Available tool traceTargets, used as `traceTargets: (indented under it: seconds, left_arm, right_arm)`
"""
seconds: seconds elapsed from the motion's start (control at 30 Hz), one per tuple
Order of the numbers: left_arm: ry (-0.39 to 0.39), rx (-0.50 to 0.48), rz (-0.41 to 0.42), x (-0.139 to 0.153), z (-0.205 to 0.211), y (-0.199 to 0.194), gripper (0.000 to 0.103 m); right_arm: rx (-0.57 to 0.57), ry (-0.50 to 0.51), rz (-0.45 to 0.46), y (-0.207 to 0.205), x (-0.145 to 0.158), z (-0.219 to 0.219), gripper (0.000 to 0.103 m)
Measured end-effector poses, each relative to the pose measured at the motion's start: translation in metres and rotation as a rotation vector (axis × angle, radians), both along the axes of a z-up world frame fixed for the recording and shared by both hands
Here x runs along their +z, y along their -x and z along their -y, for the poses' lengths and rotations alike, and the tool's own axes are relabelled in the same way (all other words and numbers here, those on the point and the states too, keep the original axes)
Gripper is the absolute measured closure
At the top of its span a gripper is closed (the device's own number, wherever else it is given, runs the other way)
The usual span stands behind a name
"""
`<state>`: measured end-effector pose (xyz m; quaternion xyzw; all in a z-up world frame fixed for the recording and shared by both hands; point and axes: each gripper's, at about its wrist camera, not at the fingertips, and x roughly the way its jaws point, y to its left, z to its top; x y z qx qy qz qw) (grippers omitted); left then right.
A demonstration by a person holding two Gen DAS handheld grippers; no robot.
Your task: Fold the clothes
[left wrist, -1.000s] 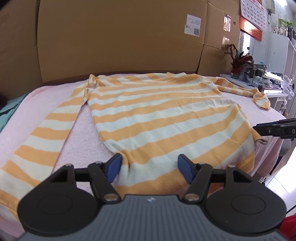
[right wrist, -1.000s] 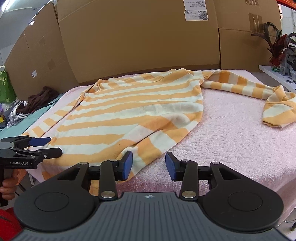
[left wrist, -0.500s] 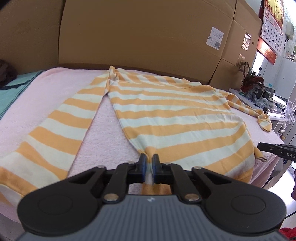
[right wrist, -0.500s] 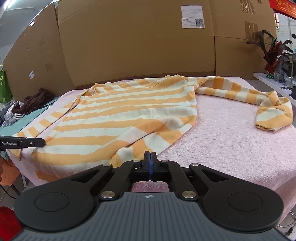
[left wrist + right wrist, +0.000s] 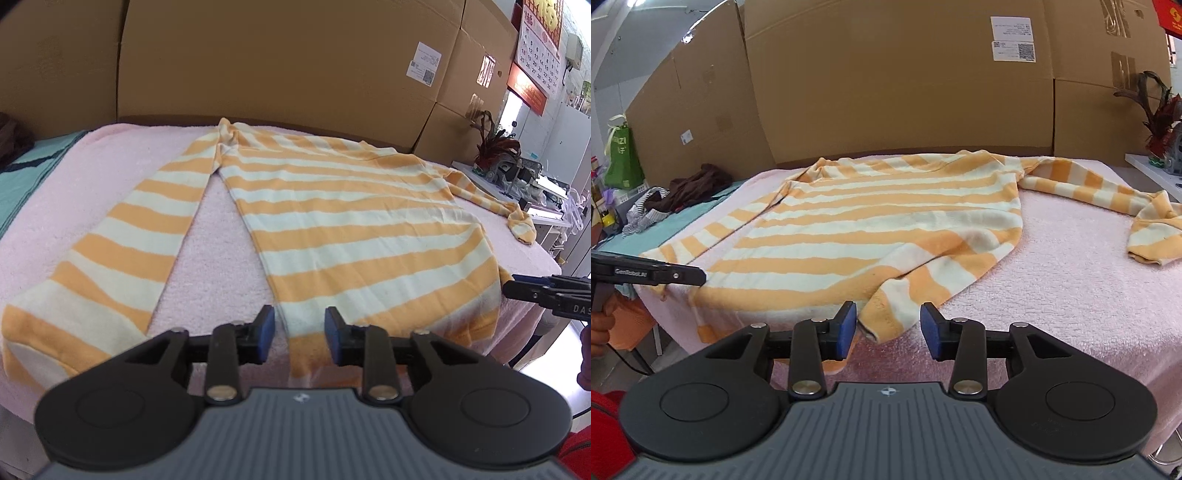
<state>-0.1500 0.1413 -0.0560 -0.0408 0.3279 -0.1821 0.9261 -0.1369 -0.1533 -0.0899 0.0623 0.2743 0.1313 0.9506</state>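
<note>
Garment: orange-and-cream striped sweater [image 5: 354, 229] lying flat on the pink towel-covered table [image 5: 221, 240]; neck toward the cardboard boxes [image 5: 280, 62], hem at the near edge
Left sleeve: stretched straight along the table toward the near edge [image 5: 122, 254]; cuff at the table's edge
Right sleeve: angled out to the far right; cuff [image 5: 1152, 236] doubled over on the towel
Hem corner, right side: turned up and folded onto the body [image 5: 897, 310]
Left gripper [image 5: 300, 334]: jaws apart and opening; near-left hem corner of the sweater lies between the blue pads [image 5: 266, 334], not pressed by them
Right gripper [image 5: 888, 330]: jaws apart and opening; folded hem corner sits between the pads, left pad [image 5: 846, 330] just beside the cloth; contact cannot be told
Surroundings: heap of dark and striped clothes [image 5: 683, 192] on a teal cloth beyond the table's left end; potted plant [image 5: 1160, 122] at right
Person: a hand [image 5: 600, 328] grasps the left gripper's handle
</note>
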Motion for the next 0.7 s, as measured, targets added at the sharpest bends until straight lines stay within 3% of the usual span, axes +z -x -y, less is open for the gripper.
traceTargets:
  seconds: [0.03,0.1,0.17,0.2,0.23,0.4,0.57,0.7]
  left_arm:
    - [0.001,-0.001,0.005,-0.001,0.001,0.001,0.071]
    - [0.003,-0.017,0.003,0.0,0.004,0.0,0.07]
    - [0.006,-0.033,0.002,0.0,0.007,-0.001,0.076]
    - [0.007,-0.041,0.001,0.0,0.008,-0.002,0.096]
    - [0.011,-0.041,-0.004,0.0,0.009,-0.004,0.103]
    - [0.043,-0.041,-0.019,0.006,0.002,-0.009,0.103]
    - [0.079,-0.009,0.077,0.038,-0.023,-0.003,0.103]
    - [0.073,0.039,0.115,0.055,-0.039,-0.003,0.103]
  right_arm:
    - [-0.012,-0.012,-0.01,-0.002,-0.002,0.002,0.07]
    - [-0.041,-0.045,-0.018,-0.003,-0.005,0.009,0.091]
    - [-0.049,-0.063,-0.022,-0.002,-0.004,0.014,0.093]
    - [-0.051,-0.07,-0.019,0.0,-0.003,0.015,0.093]
    - [-0.048,-0.075,-0.011,0.002,-0.002,0.017,0.093]
    - [-0.049,-0.106,0.028,0.011,0.008,0.027,0.093]
    - [-0.011,-0.137,0.045,0.025,0.021,0.042,0.093]
    - [0.025,-0.099,0.041,0.038,0.031,0.049,0.093]
